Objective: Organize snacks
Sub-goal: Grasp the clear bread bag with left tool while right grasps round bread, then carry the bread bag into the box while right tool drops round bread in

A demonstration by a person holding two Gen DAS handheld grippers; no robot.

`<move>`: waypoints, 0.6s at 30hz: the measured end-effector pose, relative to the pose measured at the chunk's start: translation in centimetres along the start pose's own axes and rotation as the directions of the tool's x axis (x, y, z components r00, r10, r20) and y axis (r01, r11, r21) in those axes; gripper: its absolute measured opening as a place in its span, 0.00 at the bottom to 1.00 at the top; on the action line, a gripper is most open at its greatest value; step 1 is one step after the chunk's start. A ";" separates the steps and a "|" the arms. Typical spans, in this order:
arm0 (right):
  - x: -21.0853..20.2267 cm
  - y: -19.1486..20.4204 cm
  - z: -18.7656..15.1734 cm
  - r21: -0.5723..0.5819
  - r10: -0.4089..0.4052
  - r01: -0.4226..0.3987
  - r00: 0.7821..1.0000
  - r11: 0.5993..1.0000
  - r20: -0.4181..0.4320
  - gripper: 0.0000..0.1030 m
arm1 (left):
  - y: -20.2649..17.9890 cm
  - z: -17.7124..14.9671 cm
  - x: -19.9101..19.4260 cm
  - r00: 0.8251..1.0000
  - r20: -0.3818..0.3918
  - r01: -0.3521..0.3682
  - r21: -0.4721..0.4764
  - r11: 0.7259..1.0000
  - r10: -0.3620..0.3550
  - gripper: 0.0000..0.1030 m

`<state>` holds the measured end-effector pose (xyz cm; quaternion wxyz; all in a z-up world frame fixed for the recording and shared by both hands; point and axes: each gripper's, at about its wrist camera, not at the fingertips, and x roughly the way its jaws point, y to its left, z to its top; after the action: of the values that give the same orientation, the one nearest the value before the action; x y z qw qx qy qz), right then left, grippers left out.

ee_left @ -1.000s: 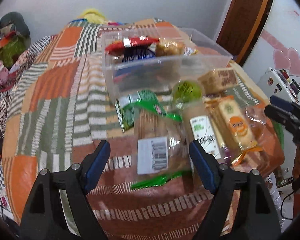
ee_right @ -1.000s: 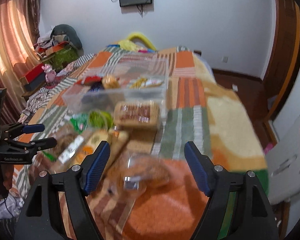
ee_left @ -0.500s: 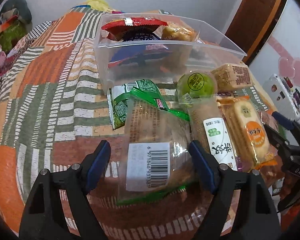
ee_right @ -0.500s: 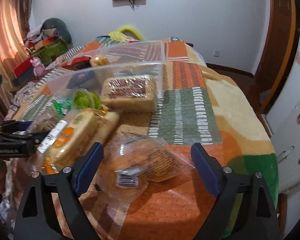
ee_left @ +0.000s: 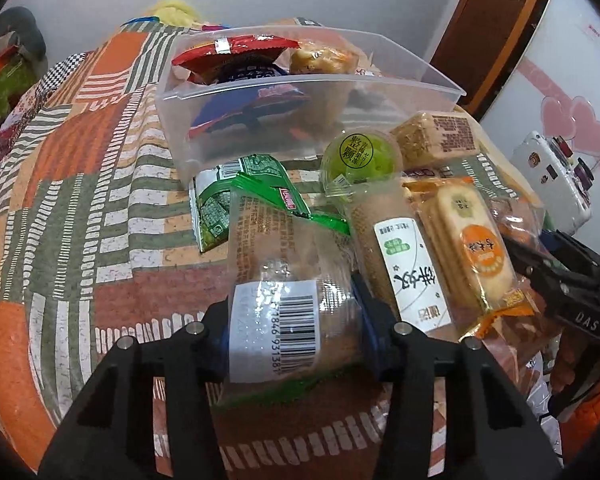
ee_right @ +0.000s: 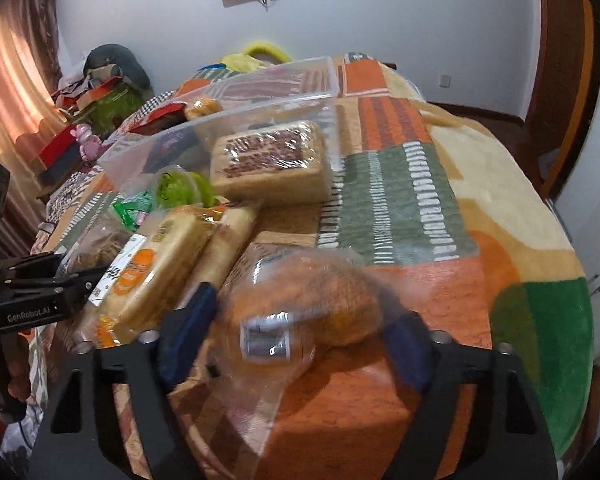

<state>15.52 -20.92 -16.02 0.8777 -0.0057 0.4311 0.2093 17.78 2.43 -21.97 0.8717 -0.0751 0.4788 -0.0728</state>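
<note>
A: What has the left gripper (ee_left: 292, 320) got?
B: Its jaws have just closed on the barcode-labelled bread packet (ee_left: 288, 280), lying in front of the clear bin (ee_left: 312, 84).
A: And the right gripper (ee_right: 296, 332)?
B: It has been closing around a blurred bun packet (ee_right: 308, 300); whether the pads press it, I cannot tell. That packet lies nearer than the bin, on the patchwork blanket (ee_right: 440, 240).

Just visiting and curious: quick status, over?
Left gripper closed on barcode bread bag. Right gripper closing around bread bag, blurred, contact unclear. Clear bin ahead, other snacks between.
</note>
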 end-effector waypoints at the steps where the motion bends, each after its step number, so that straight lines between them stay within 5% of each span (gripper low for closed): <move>1: -0.2 0.0 -0.1 0.007 0.015 -0.015 1.000 1.000 0.004 0.59 | -0.1 0.0 -0.2 1.000 0.002 -0.006 0.003 1.000 0.006 0.47; 18: -3.2 0.6 3.3 -0.034 -0.004 0.009 0.991 0.999 0.135 0.54 | -0.8 3.6 -6.3 0.983 0.183 -0.007 0.029 1.000 0.002 0.46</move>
<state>16.05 -20.92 -11.40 0.9052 -0.0082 0.3672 0.2138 17.48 3.17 -14.72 0.9132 -0.0675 0.3956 -0.0707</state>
